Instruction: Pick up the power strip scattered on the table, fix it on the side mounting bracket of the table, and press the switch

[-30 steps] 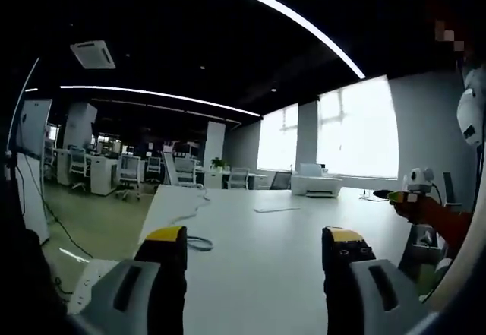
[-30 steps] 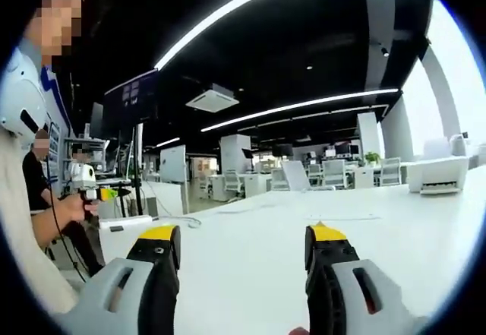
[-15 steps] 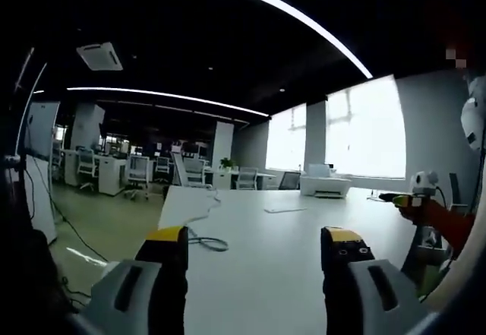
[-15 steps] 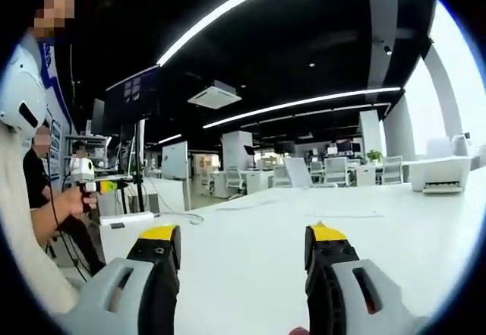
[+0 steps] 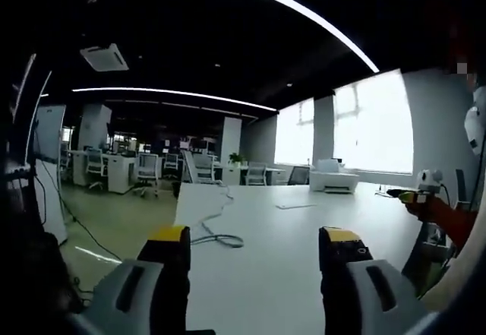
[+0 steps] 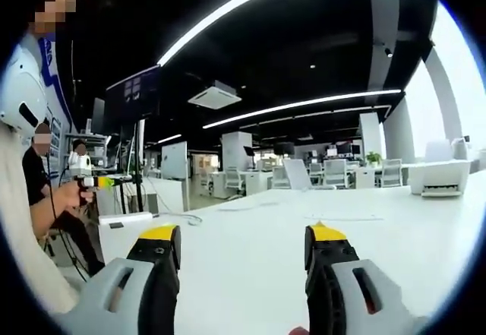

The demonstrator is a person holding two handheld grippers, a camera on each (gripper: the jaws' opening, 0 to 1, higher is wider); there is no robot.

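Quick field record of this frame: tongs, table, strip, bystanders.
left tongs: open, empty, above table
right tongs: open, empty, above table
table: white, long
cable: loose loop near the table's left edge, left gripper view
power strip: white, flat at the table's far left corner, right gripper view
printer: white, far right end
person: beside table, holding another gripper
task stage: strip not yet picked up

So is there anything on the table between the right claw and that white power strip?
Nothing visible stands in the way. The long white power strip lies near the white table's far left edge, beyond the open right claw, with bare tabletop between them. A thin cable curls beside the strip, not across the path.
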